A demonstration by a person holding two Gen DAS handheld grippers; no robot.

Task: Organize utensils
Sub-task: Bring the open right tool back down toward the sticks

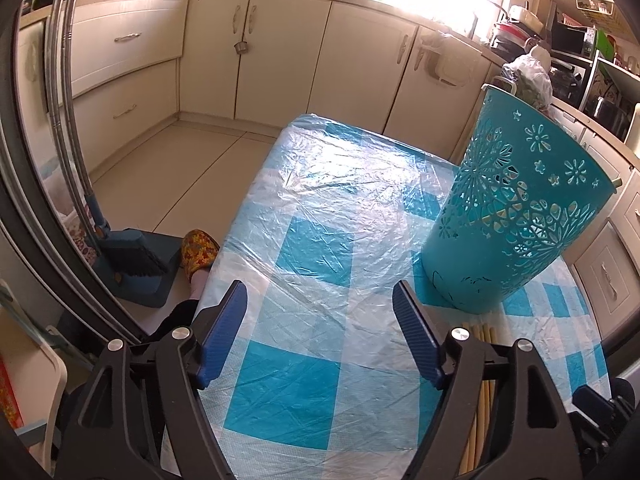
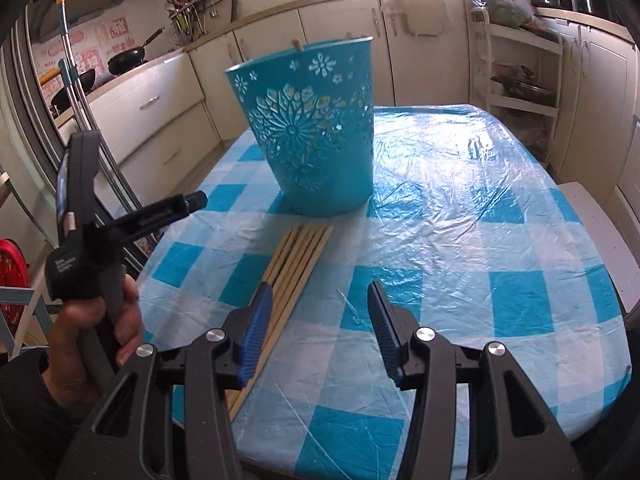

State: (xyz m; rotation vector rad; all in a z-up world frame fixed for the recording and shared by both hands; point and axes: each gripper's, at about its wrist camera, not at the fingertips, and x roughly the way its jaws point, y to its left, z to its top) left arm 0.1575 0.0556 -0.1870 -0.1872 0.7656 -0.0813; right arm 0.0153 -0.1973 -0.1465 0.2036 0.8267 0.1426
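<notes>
A teal cut-out basket (image 2: 316,132) stands upright on the checked table (image 2: 500,240), with chopstick tips (image 2: 297,44) poking above its rim. Several wooden chopsticks (image 2: 300,256) lie in a flat bundle in front of it. My right gripper (image 2: 320,284) hovers open over the cloth, its left finger just over the bundle's near part and nothing between the pads. My left gripper (image 1: 320,286) is open and empty above the table, with the basket (image 1: 516,216) to its right and the chopsticks (image 1: 486,328) behind its right finger. A hand (image 2: 100,320) holds the left gripper's handle.
Clear plastic covers the blue-and-white cloth (image 1: 320,208). On the floor to the left are a broom and dustpan (image 1: 136,260) and a foot in a patterned slipper (image 1: 200,248). Cream cabinets (image 1: 280,52) ring the room, and a white shelf unit (image 2: 520,80) stands past the table.
</notes>
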